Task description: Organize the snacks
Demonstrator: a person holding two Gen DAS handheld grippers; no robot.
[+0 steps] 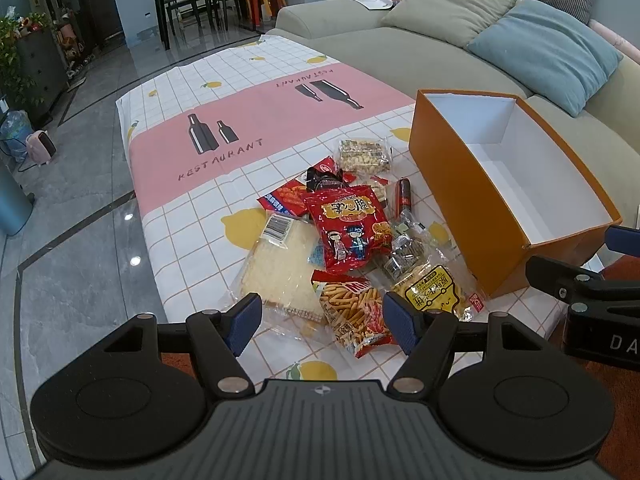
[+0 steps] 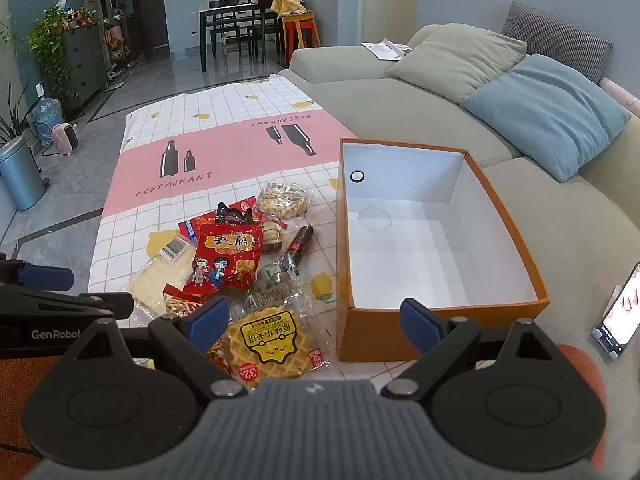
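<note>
A heap of snack packets lies on the tablecloth: a red cartoon bag (image 1: 350, 228) (image 2: 226, 258), a fries packet (image 1: 354, 316), a yellow waffle packet (image 1: 434, 286) (image 2: 272, 340), a pale cracker packet (image 1: 280, 268), a peanut packet (image 1: 364, 156) (image 2: 284, 200) and a dark sausage stick (image 1: 404, 196) (image 2: 300, 246). An empty orange box (image 1: 460, 200) (image 2: 384, 336) with a white inside stands to their right. My left gripper (image 1: 322, 320) is open above the fries packet. My right gripper (image 2: 314, 320) is open above the waffle packet and the box's near wall; it also shows in the left wrist view (image 1: 600, 260).
The table (image 1: 248, 120) has a pink and white checked cloth. A sofa (image 1: 400, 52) with cushions runs along the right. A phone (image 2: 618, 312) leans at the far right. A dining table and chairs (image 2: 240, 24) stand far behind, a bin (image 2: 20, 172) on the left floor.
</note>
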